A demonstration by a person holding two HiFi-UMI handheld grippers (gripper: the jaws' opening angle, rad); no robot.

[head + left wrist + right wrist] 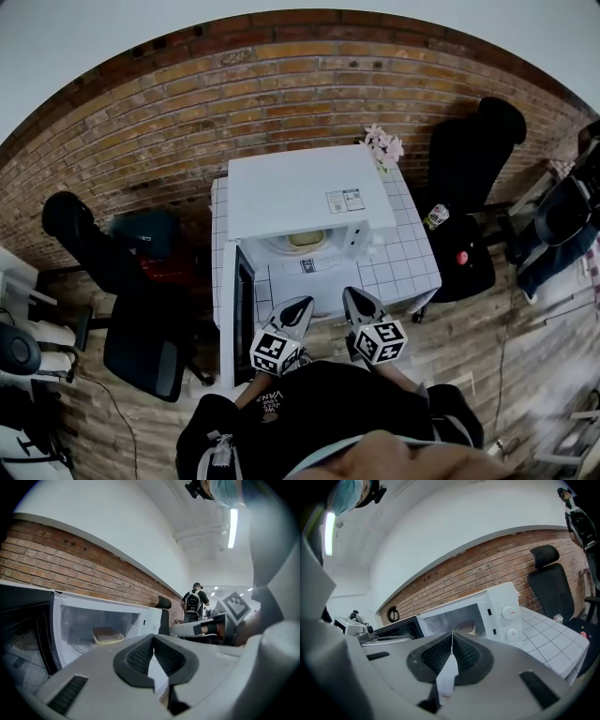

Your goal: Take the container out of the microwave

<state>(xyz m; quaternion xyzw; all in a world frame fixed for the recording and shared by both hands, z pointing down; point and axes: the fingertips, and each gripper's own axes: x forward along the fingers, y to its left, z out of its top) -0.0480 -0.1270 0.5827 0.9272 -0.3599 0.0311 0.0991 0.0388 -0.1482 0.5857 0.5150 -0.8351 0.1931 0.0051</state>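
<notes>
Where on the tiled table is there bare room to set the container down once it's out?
Widest bare patch: the tiled table right of the microwave, in front of the flowers. A narrower bare strip lies before the cavity. The open door crowds the left.

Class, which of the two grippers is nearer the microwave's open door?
The left gripper, just beside the door; the right gripper is farther from it.

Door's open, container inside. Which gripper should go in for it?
Probably right. The right gripper points straight at the container in the microwave, while the left gripper aims to its right and sits beside the open door. Both are shut, so open first.
</notes>
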